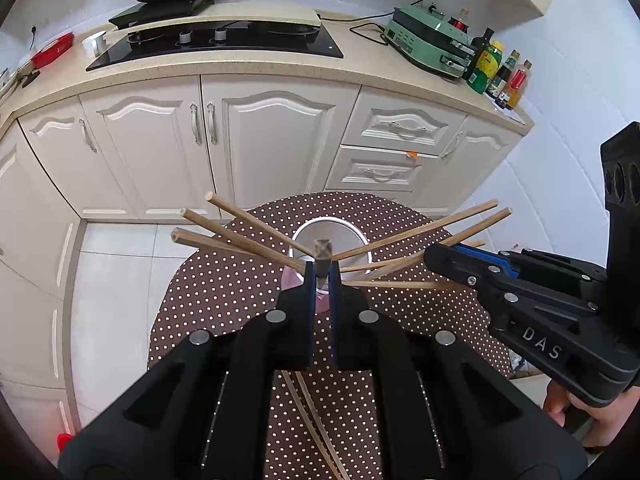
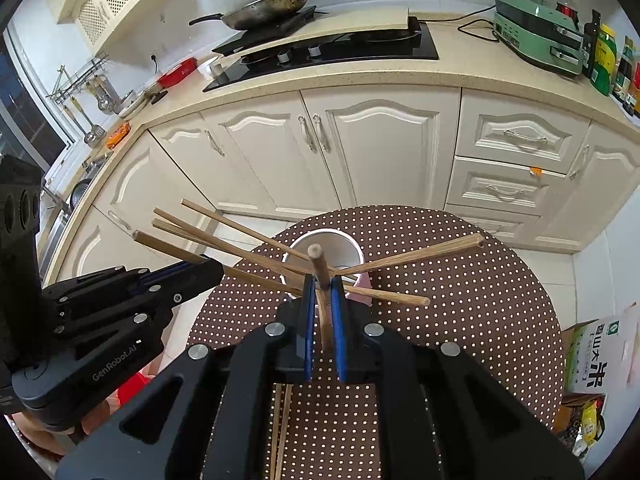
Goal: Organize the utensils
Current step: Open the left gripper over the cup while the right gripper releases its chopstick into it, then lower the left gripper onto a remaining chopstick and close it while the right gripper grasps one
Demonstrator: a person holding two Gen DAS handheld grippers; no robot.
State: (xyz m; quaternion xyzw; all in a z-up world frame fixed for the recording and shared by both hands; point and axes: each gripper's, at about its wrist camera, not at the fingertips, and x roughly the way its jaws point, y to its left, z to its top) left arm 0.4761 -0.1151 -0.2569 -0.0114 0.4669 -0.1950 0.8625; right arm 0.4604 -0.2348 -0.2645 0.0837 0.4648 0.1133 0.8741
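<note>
A white cup with a pink base stands on the round brown polka-dot table. Several wooden chopsticks fan out of it to both sides. My left gripper is shut on one chopstick that points straight at the camera, just in front of the cup. My right gripper is shut on another chopstick, standing upright over the cup's near rim. Each gripper also shows from the side in the other's view, the right gripper and the left gripper, both close to the cup.
More chopsticks lie on the cloth under the grippers. Behind the table run cream cabinets and a counter with a black hob, a wok, a green appliance and bottles. A rice box sits on the floor at right.
</note>
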